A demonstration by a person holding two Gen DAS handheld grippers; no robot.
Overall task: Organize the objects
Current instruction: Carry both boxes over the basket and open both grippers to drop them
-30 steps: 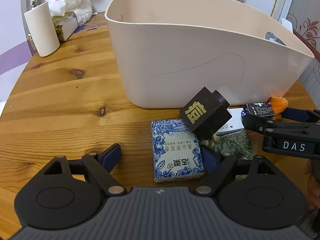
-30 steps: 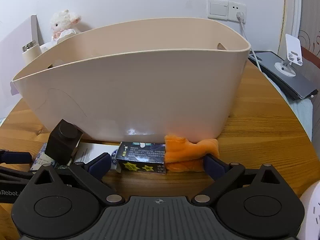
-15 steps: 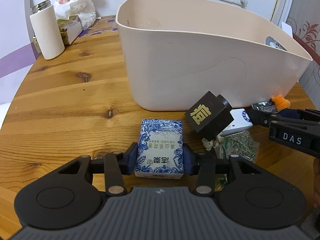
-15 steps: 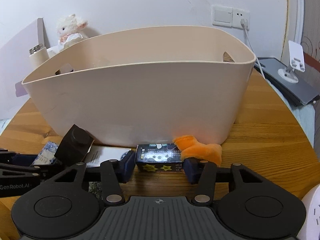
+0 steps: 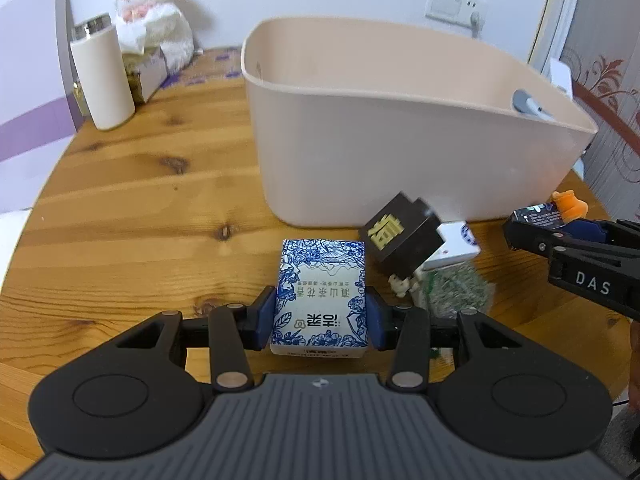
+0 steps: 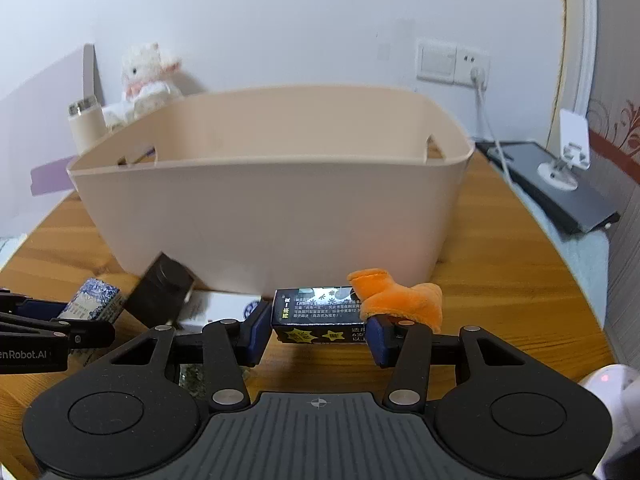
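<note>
My left gripper is shut on a blue-and-white floral box and holds it above the wooden table. My right gripper is shut on a small black box with yellow stars; an orange plush piece rests against its right end. A large beige bin stands just ahead of both, also in the right wrist view. A dark cube with a gold character leans on a white card box in front of the bin.
A green-flecked packet and a tiny white figure lie by the cube. A white bottle, tissue box and plush lamb stand far left. A dark tray with a phone stand lies off to the right.
Both grippers closed, the left on the floral box and the right on the black starred box, then lifted them off the table. The bin now sits lower in both views.
</note>
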